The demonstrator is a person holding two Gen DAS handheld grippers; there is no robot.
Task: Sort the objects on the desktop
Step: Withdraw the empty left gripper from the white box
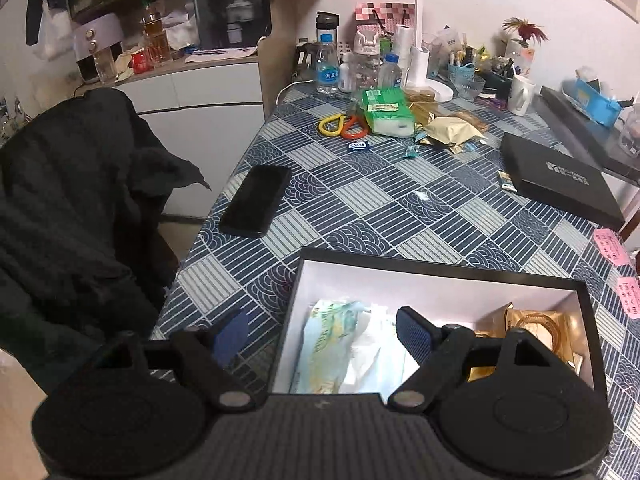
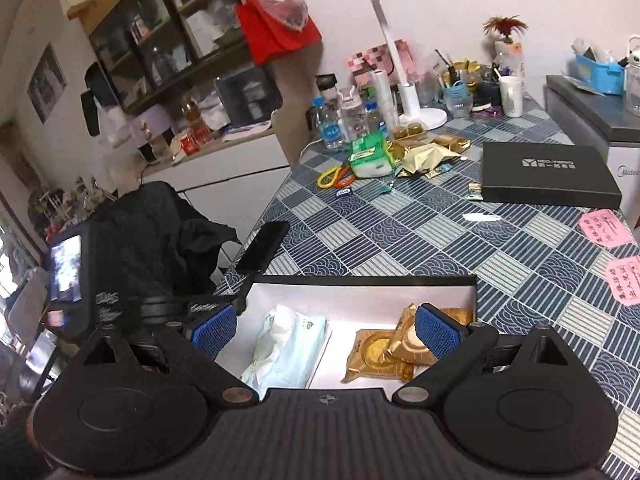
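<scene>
While both grippers, left gripper and right gripper, are held spread apart and empty, the open box sits at the table's near edge, long axis along it (tissue pack left, gold packets right). A phone lies just beyond its left corner.

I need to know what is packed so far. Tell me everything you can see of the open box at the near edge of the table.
The open box has black rims and a white inside, like stiff card, and no lid on it. It sits flat on the patterned tablecloth, near the black phone. Inside lie a pale tissue pack on the left and gold foil packets on the right. Both grippers hover open above it, touching nothing.
</scene>
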